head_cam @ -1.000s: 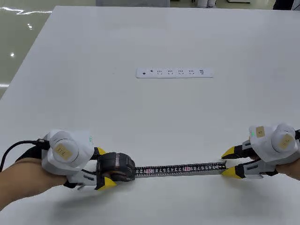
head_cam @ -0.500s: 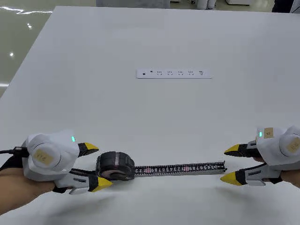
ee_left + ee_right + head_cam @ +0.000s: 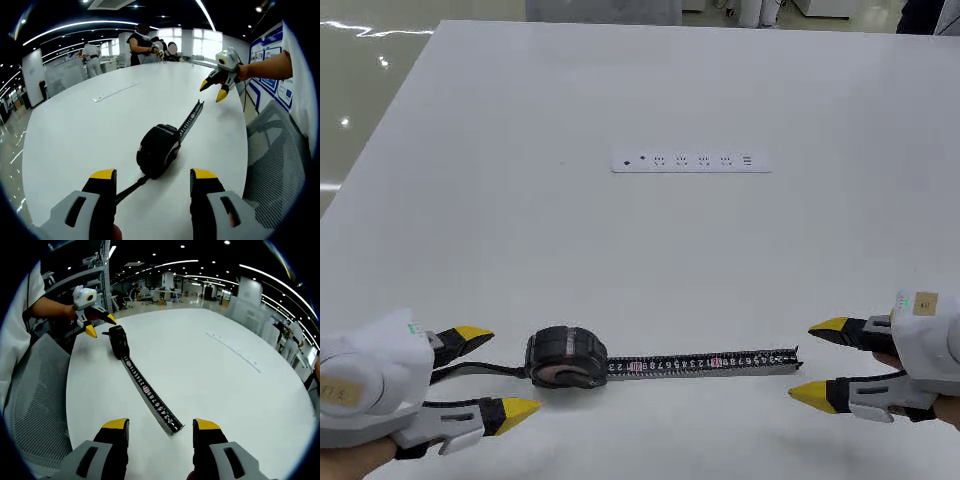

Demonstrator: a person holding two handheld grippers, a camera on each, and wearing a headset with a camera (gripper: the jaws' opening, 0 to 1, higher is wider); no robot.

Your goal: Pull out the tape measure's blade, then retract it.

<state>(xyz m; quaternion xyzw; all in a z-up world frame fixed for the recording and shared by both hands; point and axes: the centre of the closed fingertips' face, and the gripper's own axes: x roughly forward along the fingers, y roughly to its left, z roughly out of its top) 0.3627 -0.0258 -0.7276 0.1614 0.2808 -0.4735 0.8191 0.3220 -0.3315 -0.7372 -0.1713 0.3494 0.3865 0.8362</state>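
Both tongs gaped empty, my left gripper [image 3: 500,370] at nine o'clock of the dense tape measure [image 3: 566,357] on the table [image 3: 620,250], my right gripper [image 3: 817,358] at three o'clock beyond its thin, springy blade [image 3: 705,361], which I judged best pinched at the end hook [image 3: 796,356].

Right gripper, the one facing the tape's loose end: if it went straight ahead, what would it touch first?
Probably the blade's free end, lying just ahead in line with the right gripper's open jaws, though its height above the table is unclear.

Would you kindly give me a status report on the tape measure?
Left tool open, right tool open, neither touching. Tape measure free, blade extended. Nothing in the way.
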